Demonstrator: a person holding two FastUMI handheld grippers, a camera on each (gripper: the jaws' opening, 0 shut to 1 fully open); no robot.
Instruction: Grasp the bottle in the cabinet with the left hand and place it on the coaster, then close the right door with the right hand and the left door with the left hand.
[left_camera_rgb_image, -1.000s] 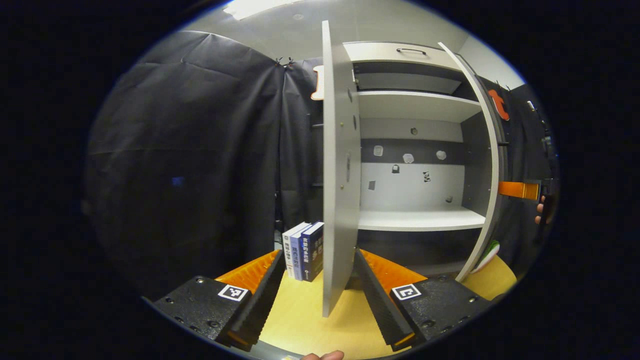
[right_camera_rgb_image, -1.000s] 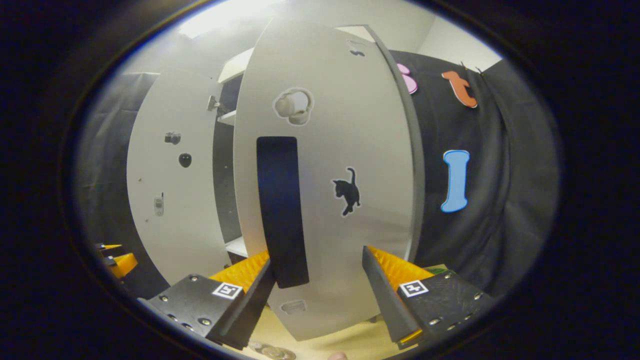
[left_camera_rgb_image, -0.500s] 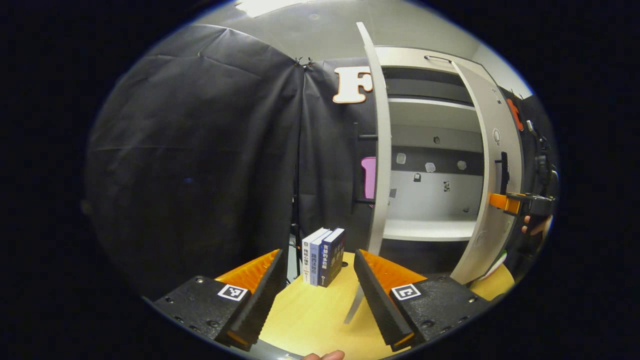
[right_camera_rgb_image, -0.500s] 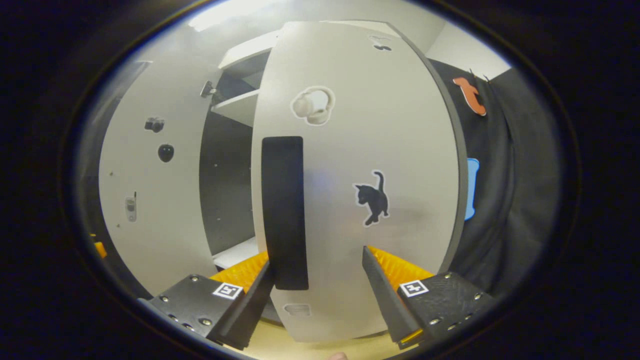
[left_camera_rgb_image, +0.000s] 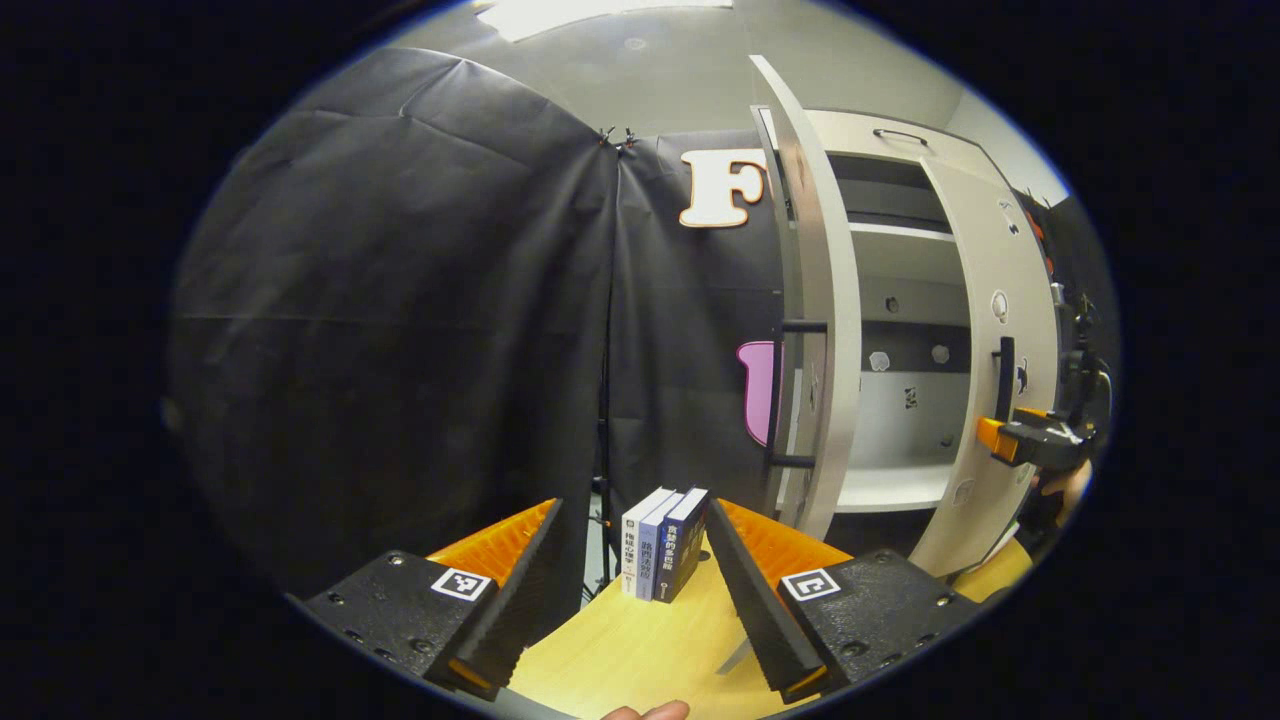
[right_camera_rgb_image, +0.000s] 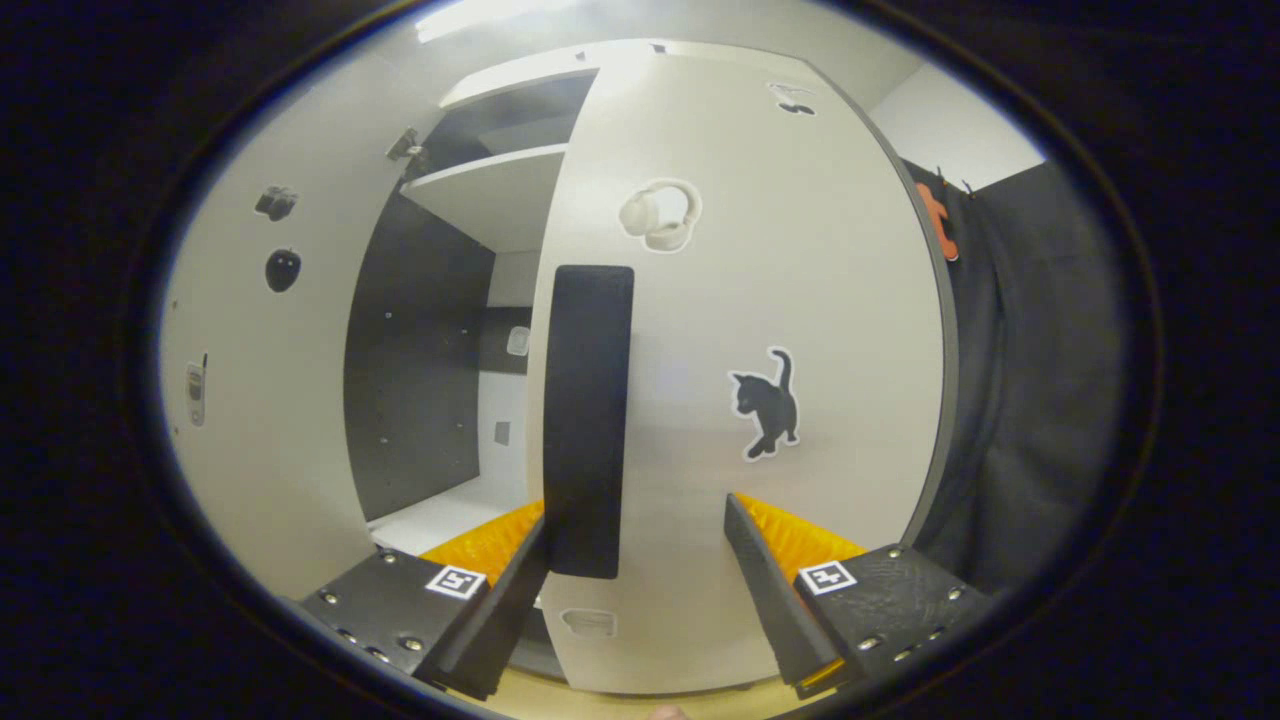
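Right gripper view | right door (right_camera_rgb_image: 800, 300) handle (right_camera_rgb_image: 588, 420) beside spread fingers (right_camera_rgb_image: 500, 610)

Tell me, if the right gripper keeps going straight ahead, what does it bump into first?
Most likely the right door. The right gripper is open and points at the door's white front, beside the black handle. How near the fingers are is hard to judge.

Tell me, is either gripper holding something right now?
No. The right gripper is open at the right door, one finger by its black handle, not squeezing it. The left gripper is open over the table.
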